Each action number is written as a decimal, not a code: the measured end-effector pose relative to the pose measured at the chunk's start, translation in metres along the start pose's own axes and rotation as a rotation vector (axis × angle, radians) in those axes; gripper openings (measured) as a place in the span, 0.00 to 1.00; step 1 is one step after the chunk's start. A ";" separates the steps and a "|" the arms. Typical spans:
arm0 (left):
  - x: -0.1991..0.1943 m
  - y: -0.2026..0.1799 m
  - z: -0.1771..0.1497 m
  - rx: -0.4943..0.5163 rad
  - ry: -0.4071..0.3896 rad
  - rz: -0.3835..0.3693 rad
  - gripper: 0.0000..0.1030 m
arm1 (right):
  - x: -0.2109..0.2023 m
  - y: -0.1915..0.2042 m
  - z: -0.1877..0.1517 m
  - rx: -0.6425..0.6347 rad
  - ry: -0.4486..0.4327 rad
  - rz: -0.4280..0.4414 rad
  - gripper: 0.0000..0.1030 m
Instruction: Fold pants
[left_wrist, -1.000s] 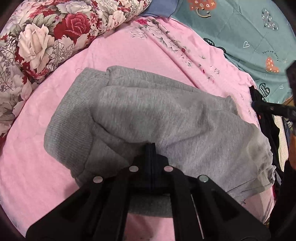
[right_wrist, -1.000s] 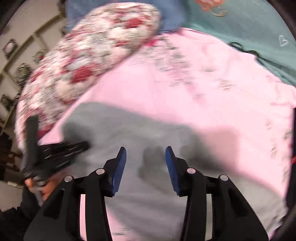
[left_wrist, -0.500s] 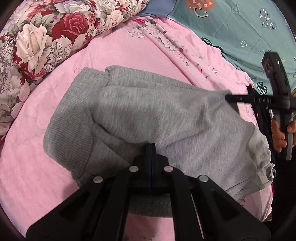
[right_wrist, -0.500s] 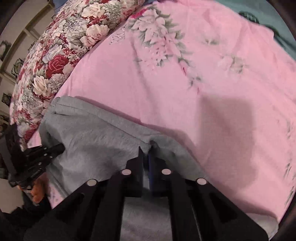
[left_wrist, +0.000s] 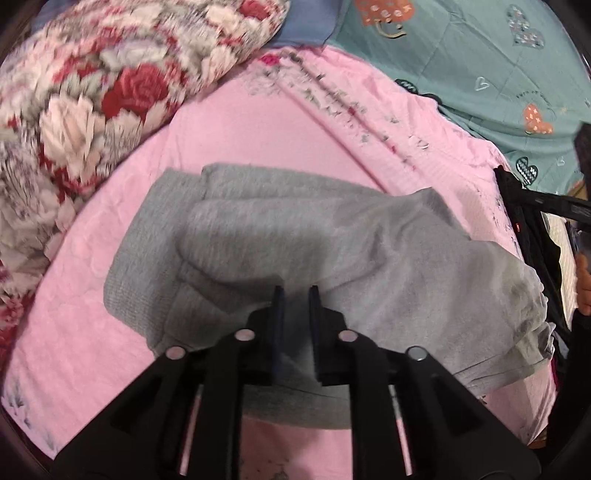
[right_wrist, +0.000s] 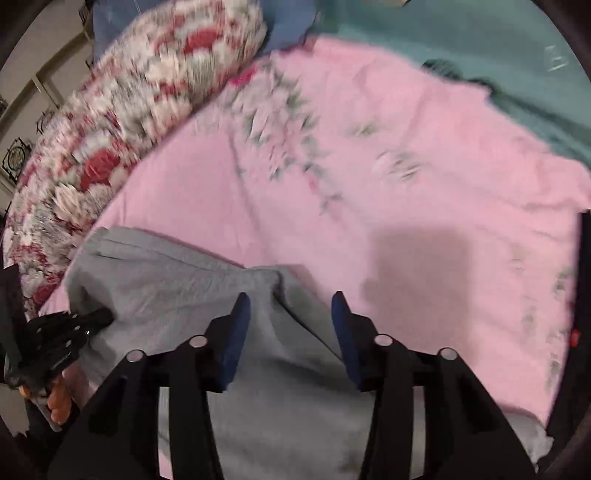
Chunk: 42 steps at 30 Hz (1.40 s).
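Lying folded on pink bed sheet (left_wrist: 258, 147): grey pants (left_wrist: 332, 251). L gripper (left_wrist: 294, 291) fingers slightly apart over fabric, R gripper (right_wrist: 290, 306) fingers wide apart (both views blurry)

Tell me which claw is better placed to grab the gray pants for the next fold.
Probably the left. The left claw is slightly open with the gray pants bunched between its fingers. The right claw is wide open above flat fabric, near the edge by the pink sheet.
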<state>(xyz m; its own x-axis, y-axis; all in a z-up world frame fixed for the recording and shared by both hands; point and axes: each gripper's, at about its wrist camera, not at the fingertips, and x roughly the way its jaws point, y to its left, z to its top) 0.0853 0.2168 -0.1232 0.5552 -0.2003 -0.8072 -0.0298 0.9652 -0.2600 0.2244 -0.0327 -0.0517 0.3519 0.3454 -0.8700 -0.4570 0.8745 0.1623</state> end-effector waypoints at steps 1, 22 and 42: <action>-0.003 -0.007 0.000 0.019 -0.008 -0.002 0.17 | -0.021 -0.010 -0.009 0.015 -0.021 -0.017 0.54; 0.012 -0.022 -0.009 0.019 0.056 -0.041 0.21 | -0.084 -0.270 -0.279 1.053 -0.030 0.097 0.70; 0.004 -0.016 -0.016 0.132 0.122 0.028 0.21 | -0.183 -0.183 -0.325 1.008 -0.251 -0.137 0.07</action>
<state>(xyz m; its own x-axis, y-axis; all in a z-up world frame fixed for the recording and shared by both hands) 0.0744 0.1983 -0.1310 0.4509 -0.1840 -0.8734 0.0697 0.9828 -0.1711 -0.0219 -0.3671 -0.0737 0.5615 0.1813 -0.8074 0.4520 0.7501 0.4827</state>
